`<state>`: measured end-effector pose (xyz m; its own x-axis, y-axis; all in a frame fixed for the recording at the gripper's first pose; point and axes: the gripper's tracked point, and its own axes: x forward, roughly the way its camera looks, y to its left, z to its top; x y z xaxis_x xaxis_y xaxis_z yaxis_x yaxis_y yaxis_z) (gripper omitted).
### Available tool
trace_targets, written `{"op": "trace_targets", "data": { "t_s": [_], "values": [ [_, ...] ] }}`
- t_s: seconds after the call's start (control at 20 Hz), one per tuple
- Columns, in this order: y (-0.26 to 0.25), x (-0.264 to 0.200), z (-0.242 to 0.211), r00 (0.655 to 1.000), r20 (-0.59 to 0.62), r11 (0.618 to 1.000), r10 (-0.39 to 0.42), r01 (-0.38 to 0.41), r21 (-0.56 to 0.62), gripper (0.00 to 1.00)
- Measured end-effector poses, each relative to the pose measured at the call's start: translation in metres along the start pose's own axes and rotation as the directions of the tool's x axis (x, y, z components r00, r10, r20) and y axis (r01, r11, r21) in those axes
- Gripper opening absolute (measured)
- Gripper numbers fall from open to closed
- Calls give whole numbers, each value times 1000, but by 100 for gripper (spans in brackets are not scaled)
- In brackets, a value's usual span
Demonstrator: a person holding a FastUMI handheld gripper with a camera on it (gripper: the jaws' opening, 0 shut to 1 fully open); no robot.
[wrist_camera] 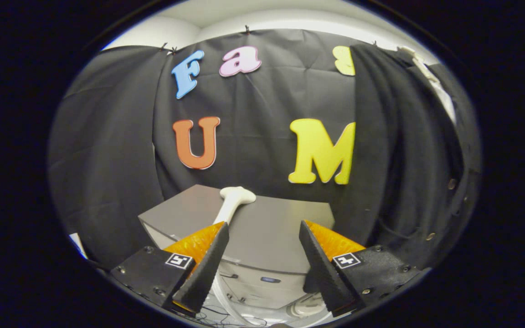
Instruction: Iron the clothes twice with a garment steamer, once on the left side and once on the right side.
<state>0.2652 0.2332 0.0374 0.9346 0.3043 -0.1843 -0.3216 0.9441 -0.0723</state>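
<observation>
A white garment steamer head [235, 200] lies on top of a grey cabinet [280, 232], its handle running back toward my left finger [208, 255]. A black garment [408, 150] hangs on a hanger to the right, beyond my right finger [317, 259]. My gripper [262, 228] is open, fingers wide apart above the cabinet's near edge, with nothing between them. The steamer handle's lower end is hidden behind the left finger.
The cabinet's front face with a small dark handle [270, 279] lies below the fingers. A white hose and a round white base [306, 307] sit low in front of the cabinet. Black cloth walls close the booth behind and to the left.
</observation>
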Motion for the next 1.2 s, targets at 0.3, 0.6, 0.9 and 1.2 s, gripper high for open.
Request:
{"op": "trace_targets", "data": {
  "t_s": [0.3,0.6,0.9,1.2],
  "values": [
    [41,109,-12,980,-184,997,73,-65,47,96],
    [67,170,-30,938,-338,997,79,-65,52,94],
    [78,193,-38,896,-441,998,55,-51,20,87],
    [75,204,-48,841,-540,999,32,-20,28,76]
  ]
}}
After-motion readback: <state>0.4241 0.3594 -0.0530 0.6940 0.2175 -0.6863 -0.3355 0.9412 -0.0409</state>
